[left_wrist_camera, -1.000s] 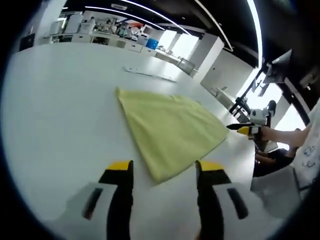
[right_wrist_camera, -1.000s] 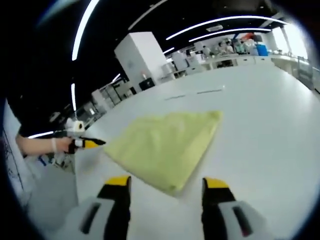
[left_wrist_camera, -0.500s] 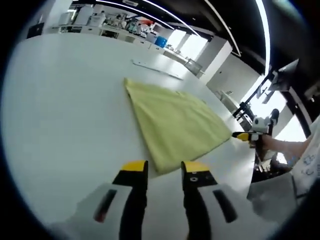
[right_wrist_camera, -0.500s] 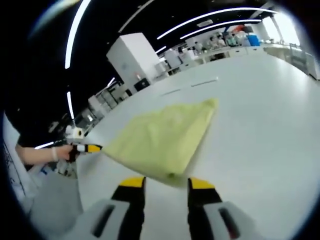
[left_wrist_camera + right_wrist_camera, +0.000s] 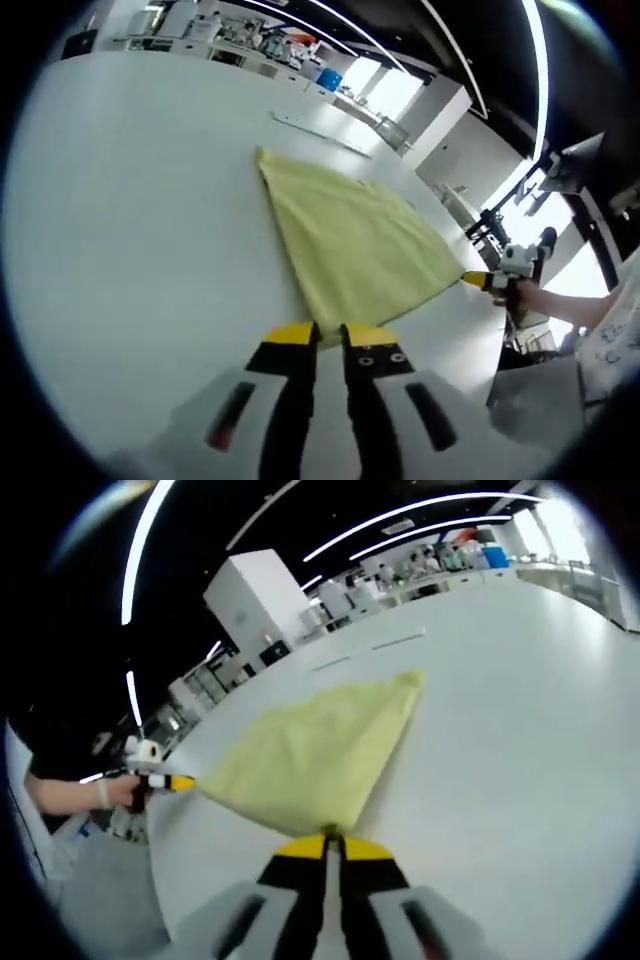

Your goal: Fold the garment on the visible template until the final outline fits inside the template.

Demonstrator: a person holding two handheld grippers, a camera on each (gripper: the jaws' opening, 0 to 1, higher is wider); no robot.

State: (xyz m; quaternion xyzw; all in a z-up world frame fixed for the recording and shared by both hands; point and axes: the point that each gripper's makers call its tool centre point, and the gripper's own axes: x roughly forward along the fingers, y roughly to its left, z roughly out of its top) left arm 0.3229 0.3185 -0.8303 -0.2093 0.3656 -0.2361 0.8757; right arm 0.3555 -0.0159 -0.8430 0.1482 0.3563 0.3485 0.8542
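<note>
**Both grippers just clamped onto the near corners of the yellow garment**

Left side first: a second ago the left gripper (image 5: 329, 333) had its jaws spread wide short of the cloth, and now they're pressed together on the near corner of the yellow garment (image 5: 345, 235). Same story on the right. The right gripper (image 5: 326, 846) went from spread to pinching its own corner of the garment (image 5: 310, 750). The garment lies flat on the white bench (image 5: 130, 200), folded into a roughly triangular shape pointing away. Looks like both corners are now secured, so the next fold can probably start.

Around it: thin template marks (image 5: 318, 132) sit on the bench past the far edge, and they're hard to make out. Nothing sits on the cloth or blocks the fold path. Background is just cluttered lab counters (image 5: 450, 565), well apart.
</note>
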